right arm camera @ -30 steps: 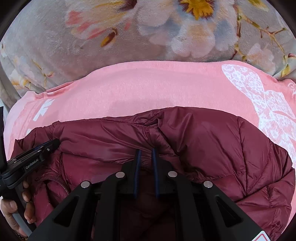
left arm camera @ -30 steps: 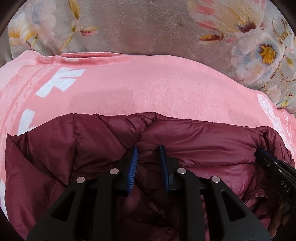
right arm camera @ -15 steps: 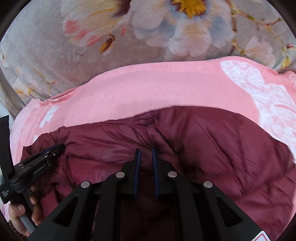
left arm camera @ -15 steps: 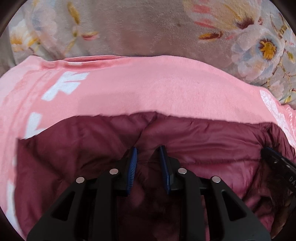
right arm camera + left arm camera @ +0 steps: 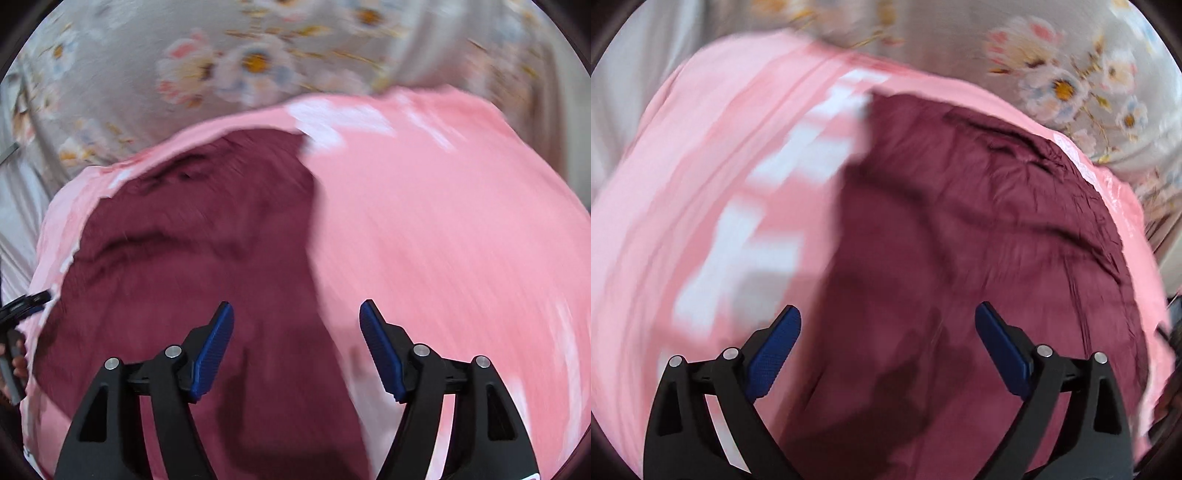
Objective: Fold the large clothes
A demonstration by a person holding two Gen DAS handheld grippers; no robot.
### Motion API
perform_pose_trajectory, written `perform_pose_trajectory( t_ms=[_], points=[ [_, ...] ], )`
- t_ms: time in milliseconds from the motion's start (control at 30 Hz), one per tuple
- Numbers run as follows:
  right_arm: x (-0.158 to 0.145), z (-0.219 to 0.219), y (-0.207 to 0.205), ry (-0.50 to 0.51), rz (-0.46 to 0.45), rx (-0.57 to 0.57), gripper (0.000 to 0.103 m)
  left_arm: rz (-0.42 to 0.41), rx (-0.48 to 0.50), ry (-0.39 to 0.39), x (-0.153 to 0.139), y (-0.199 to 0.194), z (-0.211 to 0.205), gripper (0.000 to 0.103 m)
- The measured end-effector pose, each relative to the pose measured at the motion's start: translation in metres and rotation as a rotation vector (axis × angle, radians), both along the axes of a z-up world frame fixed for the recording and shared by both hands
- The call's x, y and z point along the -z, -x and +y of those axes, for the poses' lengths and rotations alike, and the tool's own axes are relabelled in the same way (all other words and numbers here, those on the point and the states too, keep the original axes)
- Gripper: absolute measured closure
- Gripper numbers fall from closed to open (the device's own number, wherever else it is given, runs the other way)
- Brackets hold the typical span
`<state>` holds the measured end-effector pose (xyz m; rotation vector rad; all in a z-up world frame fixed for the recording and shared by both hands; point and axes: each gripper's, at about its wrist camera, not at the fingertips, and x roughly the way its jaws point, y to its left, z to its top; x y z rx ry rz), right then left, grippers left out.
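Note:
A dark red puffer jacket (image 5: 979, 240) lies folded on a pink blanket (image 5: 713, 206) with white lettering. My left gripper (image 5: 888, 328) hovers above the jacket's near left part, its jaws opening wide with nothing pinched between the blue pads (image 5: 775, 350). In the right wrist view the jacket (image 5: 192, 258) fills the left half and the pink blanket (image 5: 443, 240) the right. My right gripper (image 5: 296, 325) hangs over the jacket's right edge, its jaws opening too, free of the fabric. Both views are motion-blurred.
A grey floral bedspread (image 5: 221, 66) lies beyond the blanket. At the right wrist view's left edge, the other gripper's black tip (image 5: 26, 301) and a person's fingers (image 5: 14, 365) show.
Both grippers let go of the jacket's folded edge and opened wide. Both pulled back fast, so the whole folded jacket now lies in view ahead of them.

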<state>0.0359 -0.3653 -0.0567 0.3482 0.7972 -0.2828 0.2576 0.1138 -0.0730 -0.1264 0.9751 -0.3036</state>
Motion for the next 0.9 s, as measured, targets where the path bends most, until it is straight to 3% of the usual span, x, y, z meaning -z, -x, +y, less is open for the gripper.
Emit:
perform_pose_trajectory(
  t_ms=[167, 267, 333, 467, 500, 567, 600, 633, 700, 900],
  points=[
    [0.031, -0.001, 0.069, -0.115, 0.025, 0.045, 0.034, 0.085, -0.071, 0.158, 0.024, 0.059, 0.050, 0.010],
    [0.043, 0.005, 0.078, -0.188, 0.004, 0.065, 0.031, 0.088, -0.099, 0.244, 0.033, 0.080, 0.059, 0.010],
    [0.045, 0.011, 0.082, -0.193, -0.038, 0.071, 0.025, 0.069, -0.108, 0.265, 0.033, 0.085, 0.059, 0.010],
    [0.047, 0.013, 0.074, -0.227, -0.079, 0.086, 0.025, 0.060, -0.121, 0.280, 0.031, 0.084, 0.049, 0.015],
    [0.047, 0.012, 0.071, -0.252, -0.094, 0.087, 0.028, 0.055, -0.117, 0.271, 0.031, 0.084, 0.046, 0.028],
    [0.049, 0.011, 0.069, -0.287, -0.111, 0.093, 0.048, 0.058, -0.105, 0.238, 0.031, 0.083, 0.038, 0.049],
    [0.050, 0.011, 0.066, -0.298, -0.108, 0.094, 0.069, 0.059, -0.103, 0.222, 0.031, 0.084, 0.036, 0.062],
    [0.051, 0.010, 0.063, -0.312, -0.101, 0.092, 0.082, 0.063, -0.105, 0.207, 0.030, 0.085, 0.033, 0.067],
    [0.050, 0.011, 0.064, -0.360, -0.121, 0.080, 0.093, 0.062, -0.106, 0.204, 0.026, 0.089, 0.032, 0.088],
    [0.003, 0.035, 0.093, -0.216, -0.222, 0.017, 0.098, -0.015, -0.078, 0.283, -0.015, 0.118, 0.052, 0.097]
  ],
)
